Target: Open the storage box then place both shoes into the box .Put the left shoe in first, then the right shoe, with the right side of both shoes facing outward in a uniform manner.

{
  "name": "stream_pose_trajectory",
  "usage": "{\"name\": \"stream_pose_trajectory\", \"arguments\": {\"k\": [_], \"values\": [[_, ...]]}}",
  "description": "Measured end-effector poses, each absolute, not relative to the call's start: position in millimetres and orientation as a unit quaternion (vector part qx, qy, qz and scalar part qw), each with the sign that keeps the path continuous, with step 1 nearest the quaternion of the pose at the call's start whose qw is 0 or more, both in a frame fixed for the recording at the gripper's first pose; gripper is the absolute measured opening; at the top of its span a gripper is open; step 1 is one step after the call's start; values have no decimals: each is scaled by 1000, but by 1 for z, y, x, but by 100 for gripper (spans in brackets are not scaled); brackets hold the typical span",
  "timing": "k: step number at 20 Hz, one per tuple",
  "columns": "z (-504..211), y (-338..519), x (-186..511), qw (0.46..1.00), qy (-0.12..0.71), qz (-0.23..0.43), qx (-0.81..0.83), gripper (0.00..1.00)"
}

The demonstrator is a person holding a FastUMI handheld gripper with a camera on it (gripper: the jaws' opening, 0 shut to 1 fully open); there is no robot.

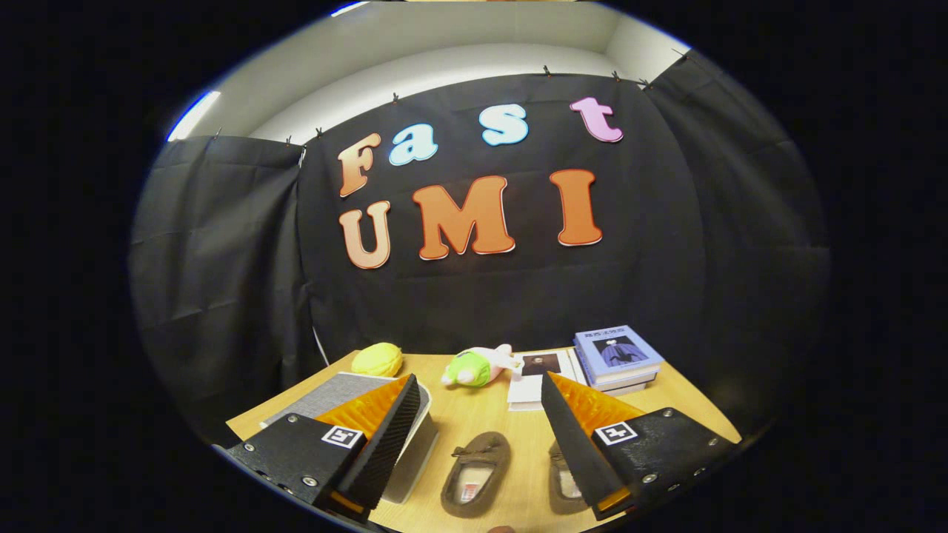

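Fingers [474,389] spread wide above shoes [475,474]

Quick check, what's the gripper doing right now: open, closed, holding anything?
Gripper: open, holding nothing; fingers spread wide above the table, brown shoes lying between them.

The gripper [481,437] is built from two black wedge-shaped fingers [389,437] that taper to narrow tips. Each finger's inner face is covered with a ribbed black pad, and its upper face is clad in ridged orange material. Behind each finger a flat black plate is mounted, fastened with silver screws along its edges. A small square black-and-white marker is fixed on each plate. A strip of orange is seen at each finger's base.
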State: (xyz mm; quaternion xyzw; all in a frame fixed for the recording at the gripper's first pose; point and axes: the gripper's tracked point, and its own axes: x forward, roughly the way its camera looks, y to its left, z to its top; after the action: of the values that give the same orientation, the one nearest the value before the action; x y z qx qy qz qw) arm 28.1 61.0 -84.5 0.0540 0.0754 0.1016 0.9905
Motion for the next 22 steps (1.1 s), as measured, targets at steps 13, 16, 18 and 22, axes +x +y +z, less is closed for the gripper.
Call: {"name": "stream_pose_trajectory", "arguments": {"k": [13,16,18,22], "values": [[-189,162,77,920,216,251,211,98],[-206,175,81,906,239,265,228,98],[-217,185,82,894,256,278,240,98],[-235,196,86,879,279,287,260,99]]}}
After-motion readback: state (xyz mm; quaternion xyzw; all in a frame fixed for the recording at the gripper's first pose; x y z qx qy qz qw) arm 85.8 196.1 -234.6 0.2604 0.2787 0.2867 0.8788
